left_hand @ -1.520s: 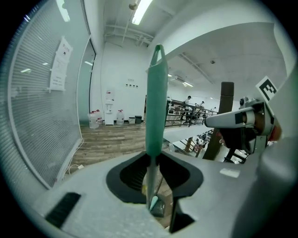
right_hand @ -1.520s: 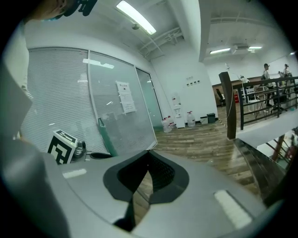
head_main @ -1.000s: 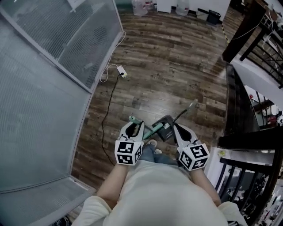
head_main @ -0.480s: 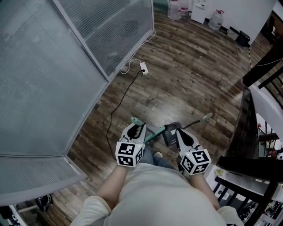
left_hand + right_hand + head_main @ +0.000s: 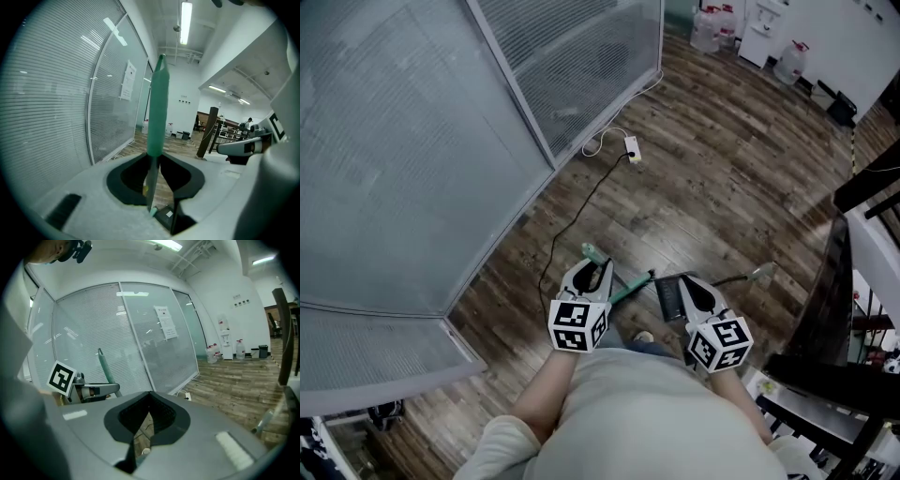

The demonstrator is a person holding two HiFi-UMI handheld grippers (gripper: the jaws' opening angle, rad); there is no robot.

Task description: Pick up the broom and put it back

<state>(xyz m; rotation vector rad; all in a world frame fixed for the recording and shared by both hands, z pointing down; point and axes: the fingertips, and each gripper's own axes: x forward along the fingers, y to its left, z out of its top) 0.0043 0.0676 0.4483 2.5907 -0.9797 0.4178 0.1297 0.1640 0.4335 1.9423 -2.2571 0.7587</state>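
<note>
The broom's green handle (image 5: 628,284) runs slantwise between the two grippers in the head view. My left gripper (image 5: 592,266) is shut on it. In the left gripper view the handle (image 5: 157,108) stands straight up out of the closed jaws (image 5: 154,157). My right gripper (image 5: 687,281) is shut on the thin handle (image 5: 741,278) of a dark dustpan (image 5: 668,298), which hangs just left of it. The right gripper view shows its jaws (image 5: 150,394) meeting at the tip, and the left gripper (image 5: 89,390) with the green handle off to the left. The broom's head is hidden.
A glass partition with blinds (image 5: 412,141) fills the left. A white power strip (image 5: 630,150) and its black cable lie on the wooden floor (image 5: 722,187). Water bottles (image 5: 712,26) stand at the far wall. A dark stair railing (image 5: 834,281) borders the right.
The whole view has swung: the glass wall takes more of the picture, and the power strip and far bottles have shifted right. Both grippers keep their holds and their place before the body.
</note>
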